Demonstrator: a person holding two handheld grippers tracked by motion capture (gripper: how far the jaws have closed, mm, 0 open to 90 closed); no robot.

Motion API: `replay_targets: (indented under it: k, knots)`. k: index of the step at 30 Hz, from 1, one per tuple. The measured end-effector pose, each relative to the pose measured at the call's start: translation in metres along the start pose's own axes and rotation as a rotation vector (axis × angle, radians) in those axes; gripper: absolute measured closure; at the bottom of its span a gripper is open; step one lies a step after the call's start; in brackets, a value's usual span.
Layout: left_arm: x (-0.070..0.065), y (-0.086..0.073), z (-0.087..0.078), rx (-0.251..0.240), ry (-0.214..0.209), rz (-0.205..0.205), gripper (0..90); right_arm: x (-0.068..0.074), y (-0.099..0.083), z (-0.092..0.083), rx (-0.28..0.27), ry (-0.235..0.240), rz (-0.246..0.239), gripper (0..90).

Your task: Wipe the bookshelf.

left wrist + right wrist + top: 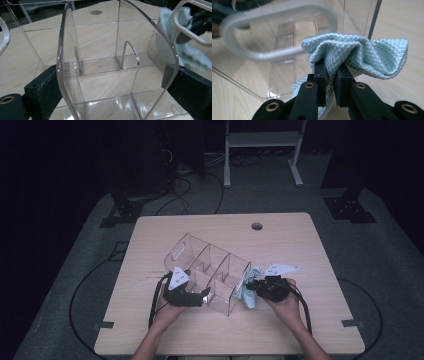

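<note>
organizer (210,270) – clear plastic, divided | left gripper (202,296) clamps its wall | right gripper (331,75) pinches quilted teal cloth (359,53)

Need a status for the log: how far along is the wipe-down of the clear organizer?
Done: the left gripper is clamped on the clear organizer, steadying it on the table; the right gripper is shut on the bunched light blue cloth. In hand: the cloth sits against the organizer's end wall by its oval handle slot. Left: probably the inner compartments; how clean they are cannot be judged.
</note>
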State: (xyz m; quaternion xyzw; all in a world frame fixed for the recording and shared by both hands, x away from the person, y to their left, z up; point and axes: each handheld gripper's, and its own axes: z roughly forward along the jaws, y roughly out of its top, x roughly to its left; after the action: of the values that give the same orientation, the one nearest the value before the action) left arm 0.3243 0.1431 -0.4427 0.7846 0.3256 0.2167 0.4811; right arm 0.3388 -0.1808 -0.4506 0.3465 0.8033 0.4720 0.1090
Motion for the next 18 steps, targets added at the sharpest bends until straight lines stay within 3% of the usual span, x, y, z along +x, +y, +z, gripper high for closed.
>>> replay_targets:
  k: [3,5,7,10,13,14,15,17,18]
  knots:
    - [0.000,0.000,0.000,-0.002,0.000,-0.001,4.5,-0.002,-0.007,0.006,0.017,0.012,0.017,81.5]
    - [-0.001,0.000,0.000,0.000,0.000,0.002,4.5,-0.004,-0.017,0.016,0.064,0.017,0.022,81.6]
    - [-0.001,0.000,0.000,-0.002,0.001,0.002,4.5,-0.003,-0.014,0.013,0.058,0.010,0.019,81.6]
    - [-0.001,0.000,0.000,0.001,0.000,0.004,4.4,0.000,-0.001,0.000,-0.004,-0.007,-0.005,81.6]
    - [-0.001,0.000,0.000,0.001,0.000,0.003,4.3,-0.001,-0.006,0.003,0.002,0.003,0.016,81.6]
    - [-0.001,0.000,0.000,-0.002,0.000,0.003,4.3,-0.003,-0.015,0.013,0.053,0.010,0.023,81.6]
    - [-0.001,0.000,0.000,-0.001,0.000,0.003,4.3,-0.003,-0.019,0.016,0.068,0.013,0.026,81.6]
    - [-0.001,0.000,0.000,0.000,-0.001,0.003,4.3,-0.002,-0.018,0.015,0.066,0.011,0.027,81.6]
    - [-0.001,0.000,0.000,0.000,0.000,0.003,4.3,0.001,-0.009,0.006,0.027,-0.002,0.007,81.6]
